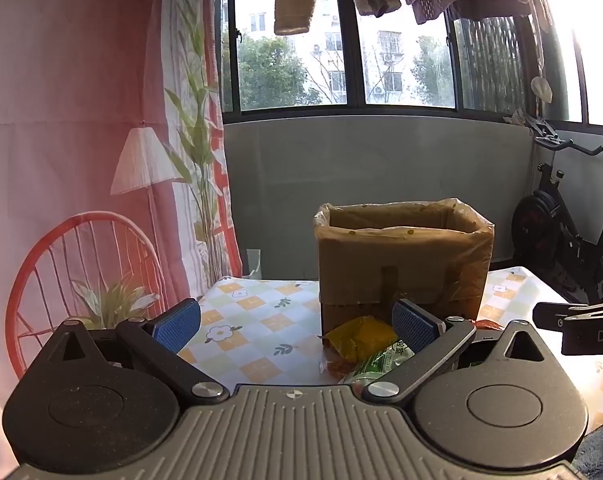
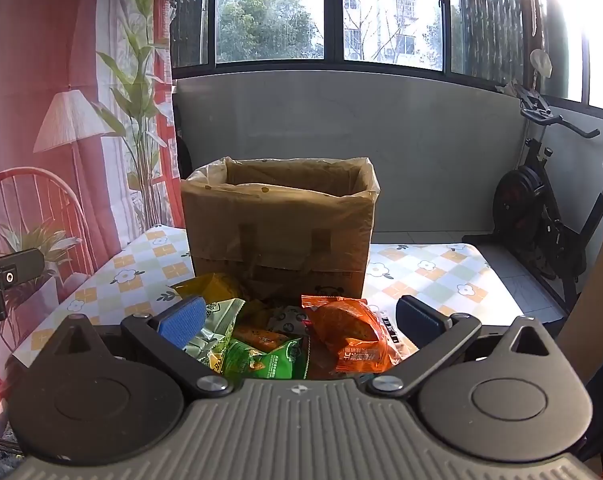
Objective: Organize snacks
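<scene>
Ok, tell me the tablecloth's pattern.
The tablecloth has orange, pale green and white checks with white flowers and small leaf sprigs; clearest in the right wrist view.

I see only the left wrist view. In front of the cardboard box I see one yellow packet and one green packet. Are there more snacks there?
Observer: Yes. The right wrist view shows an orange packet lying in the pile before the cardboard box.
Operator: Is the right tool holding something?
Observer: No. The right tool is open above the pile, with nothing gripped.
Operator: Is anything else near the green packet?
Observer: A second, pale green packet lies left of the bright green packet.
</scene>
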